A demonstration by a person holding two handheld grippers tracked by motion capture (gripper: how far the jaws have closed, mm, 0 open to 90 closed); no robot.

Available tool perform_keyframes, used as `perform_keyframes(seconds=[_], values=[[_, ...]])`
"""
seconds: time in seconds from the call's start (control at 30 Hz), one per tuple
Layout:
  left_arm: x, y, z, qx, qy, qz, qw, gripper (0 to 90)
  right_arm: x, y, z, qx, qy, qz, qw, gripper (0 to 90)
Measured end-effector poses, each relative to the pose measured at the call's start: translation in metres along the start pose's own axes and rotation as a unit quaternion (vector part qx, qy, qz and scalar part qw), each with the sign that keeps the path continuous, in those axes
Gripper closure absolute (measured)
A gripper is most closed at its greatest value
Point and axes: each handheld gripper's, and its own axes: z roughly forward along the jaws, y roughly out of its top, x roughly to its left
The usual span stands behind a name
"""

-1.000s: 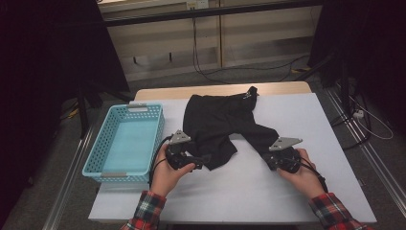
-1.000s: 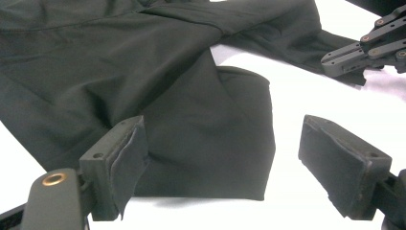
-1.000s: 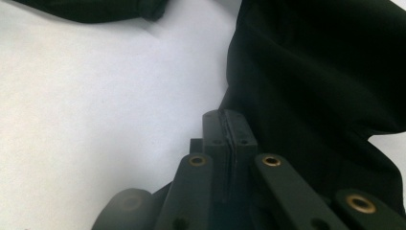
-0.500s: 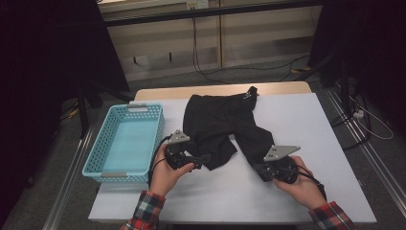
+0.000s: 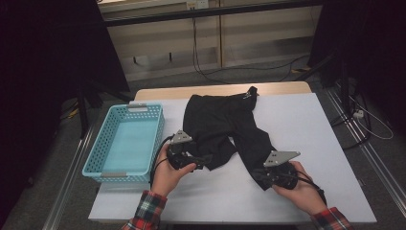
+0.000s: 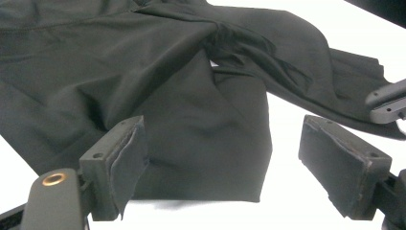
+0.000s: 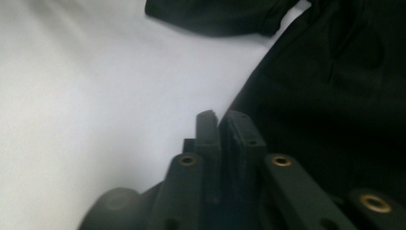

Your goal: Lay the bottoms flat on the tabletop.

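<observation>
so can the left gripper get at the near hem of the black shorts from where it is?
Probably yes. The left gripper has its jaws wide open around the hem of the black shorts, which lies flat on the white table, and nothing sits between.

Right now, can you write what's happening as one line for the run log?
left gripper: open over hem of black cloth shorts | right gripper: nearly shut, jaws just opening, nothing visibly between | light blue plastic basket: empty
</observation>
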Motion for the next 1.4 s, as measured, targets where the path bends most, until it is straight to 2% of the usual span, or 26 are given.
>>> perform_keyframes(seconds=[0.07,0.1,0.2,0.33,0.4,0.5,0.63,0.87,1.07,1.17,1.27,1.4], values=[[0.0,0.0,0.0,0.001,-0.001,0.001,1.0,17.6,0.001,0.004,0.005,-0.006,-0.006,-0.001,1.0,78.7],[0.0,0.0,0.0,0.002,0.0,0.001,1.0,17.6,0.001,0.006,0.009,-0.006,-0.012,-0.002,0.9999,75.4],[-0.001,-0.001,0.0,0.0,0.0,0.0,1.0,17.6,-0.003,0.011,0.021,-0.012,-0.047,0.004,0.9988,61.8],[-0.002,-0.001,0.001,0.002,-0.001,0.001,1.0,17.6,-0.008,0.012,0.035,-0.005,-0.062,-0.001,0.998,64.9],[-0.002,-0.002,0.001,0.001,0.0,0.001,1.0,17.6,-0.008,0.012,0.036,-0.005,-0.057,0.0,0.9984,70.1],[-0.001,-0.002,0.001,0.001,0.001,0.001,1.0,17.6,-0.006,0.012,0.036,-0.003,-0.047,-0.008,0.9989,87.6],[-0.002,-0.002,0.001,0.001,0.0,0.001,1.0,17.6,-0.004,0.013,0.035,0.001,-0.036,-0.007,0.9993,89.8],[-0.001,-0.002,0.001,0.004,-0.003,0.002,1.0,17.6,0.003,0.016,0.025,-0.019,-0.005,0.01,0.9998,90.0],[-0.001,-0.001,0.001,0.002,-0.003,0.002,1.0,17.6,0.013,0.016,0.026,-0.011,0.015,0.005,0.9998,90.0],[-0.002,-0.001,0.001,0.003,-0.004,0.002,1.0,17.6,0.019,0.015,0.026,-0.004,0.017,-0.004,0.9998,89.9],[-0.002,-0.001,0.001,0.005,-0.002,0.004,1.0,17.6,0.02,0.013,0.026,-0.005,0.026,-0.004,0.9997,89.7],[-0.002,-0.001,0.0,0.003,-0.002,0.003,1.0,17.6,0.018,0.011,0.023,-0.009,0.04,0.01,0.9991,88.6]])
